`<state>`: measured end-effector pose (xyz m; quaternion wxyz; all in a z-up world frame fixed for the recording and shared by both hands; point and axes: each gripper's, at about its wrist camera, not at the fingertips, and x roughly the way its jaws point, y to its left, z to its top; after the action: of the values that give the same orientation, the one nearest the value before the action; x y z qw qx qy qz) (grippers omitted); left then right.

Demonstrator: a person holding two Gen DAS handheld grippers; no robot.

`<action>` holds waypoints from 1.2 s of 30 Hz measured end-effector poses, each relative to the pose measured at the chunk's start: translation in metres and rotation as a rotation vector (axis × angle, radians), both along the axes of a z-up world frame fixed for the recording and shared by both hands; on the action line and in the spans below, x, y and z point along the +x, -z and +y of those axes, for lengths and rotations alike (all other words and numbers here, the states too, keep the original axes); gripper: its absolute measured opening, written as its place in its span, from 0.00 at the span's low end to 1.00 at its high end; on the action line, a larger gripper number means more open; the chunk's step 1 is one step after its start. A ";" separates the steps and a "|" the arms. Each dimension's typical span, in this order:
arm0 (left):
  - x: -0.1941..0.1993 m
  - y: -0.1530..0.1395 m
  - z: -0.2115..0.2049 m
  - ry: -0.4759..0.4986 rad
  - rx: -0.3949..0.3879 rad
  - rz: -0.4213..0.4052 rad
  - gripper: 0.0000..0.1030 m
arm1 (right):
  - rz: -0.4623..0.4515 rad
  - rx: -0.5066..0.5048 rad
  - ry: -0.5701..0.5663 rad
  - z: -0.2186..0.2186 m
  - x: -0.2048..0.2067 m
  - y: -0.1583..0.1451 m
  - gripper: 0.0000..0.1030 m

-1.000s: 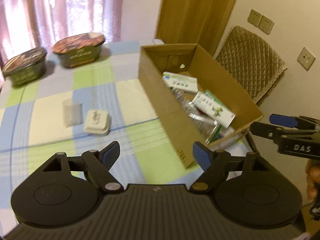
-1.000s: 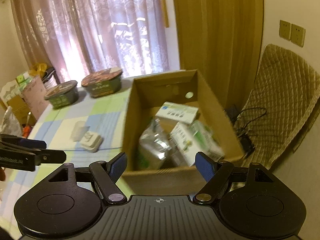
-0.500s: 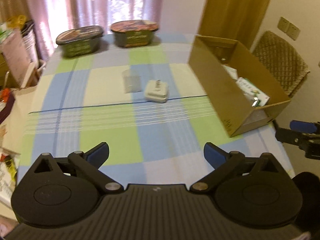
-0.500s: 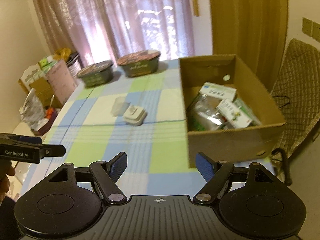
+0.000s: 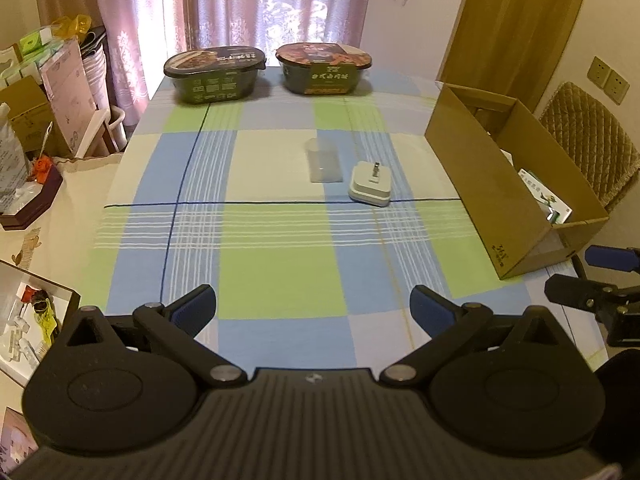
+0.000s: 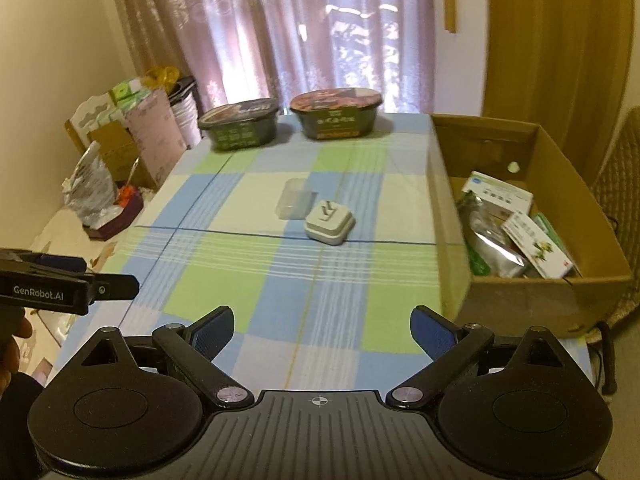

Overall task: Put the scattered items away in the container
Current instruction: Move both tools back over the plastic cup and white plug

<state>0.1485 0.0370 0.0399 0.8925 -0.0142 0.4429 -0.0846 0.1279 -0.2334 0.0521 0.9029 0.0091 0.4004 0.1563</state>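
Charger [image 5: 370, 184]: white, rounded-square plug block, prongs up, mid-desk.
Left claw [image 5: 313, 309]: blue-padded fingers spread wide, empty, level over near desk [image 5: 280, 272] edge.
Right claw [image 6: 322, 327]: likewise wide, empty.
Clear case [image 5: 324, 160]: translucent, flat, just beside charger.
Cardboard box [image 6: 516, 300]: open-topped, right edge, holding cartons and foil pouch.

We see a white plug adapter [image 5: 370, 189] lying flat on the checked cloth, prongs up, with a clear plastic cup [image 5: 324, 160] on its side just beside it. Farther back stand two sealed dark noodle bowls [image 5: 215, 75], side by side. The open cardboard box [image 6: 516, 300] at the table's right edge holds cartons and a silver pouch [image 6: 490, 242].
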 end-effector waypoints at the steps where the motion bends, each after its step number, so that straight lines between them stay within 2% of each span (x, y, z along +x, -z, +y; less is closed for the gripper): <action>1: 0.002 0.000 0.001 0.001 0.001 0.001 0.98 | 0.002 -0.004 -0.009 0.003 0.003 0.001 0.97; 7: 0.022 0.007 0.004 0.015 0.011 0.016 0.98 | 0.016 -0.026 -0.040 0.014 0.022 0.009 0.97; 13: 0.059 0.018 0.004 0.030 0.011 0.035 0.98 | 0.033 -0.041 -0.037 0.027 0.050 0.023 0.97; 20: 0.110 0.036 0.006 0.052 -0.002 0.034 0.98 | 0.032 -0.012 0.007 0.042 0.094 0.047 0.97; 28: 0.173 0.067 0.005 0.094 0.010 0.045 0.98 | 0.023 -0.006 0.084 0.057 0.147 0.088 0.96; 30: 0.187 0.074 0.004 0.109 0.013 0.048 0.98 | 0.028 0.008 0.108 0.060 0.157 0.099 0.81; 36: 0.224 0.095 -0.001 0.200 0.048 0.047 0.98 | 0.030 0.039 0.178 0.068 0.179 0.127 0.80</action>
<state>0.3729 0.0357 -0.0553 0.8689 0.0492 0.4650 -0.1622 0.3064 -0.1656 -0.0745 0.9068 0.0644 0.4083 0.0832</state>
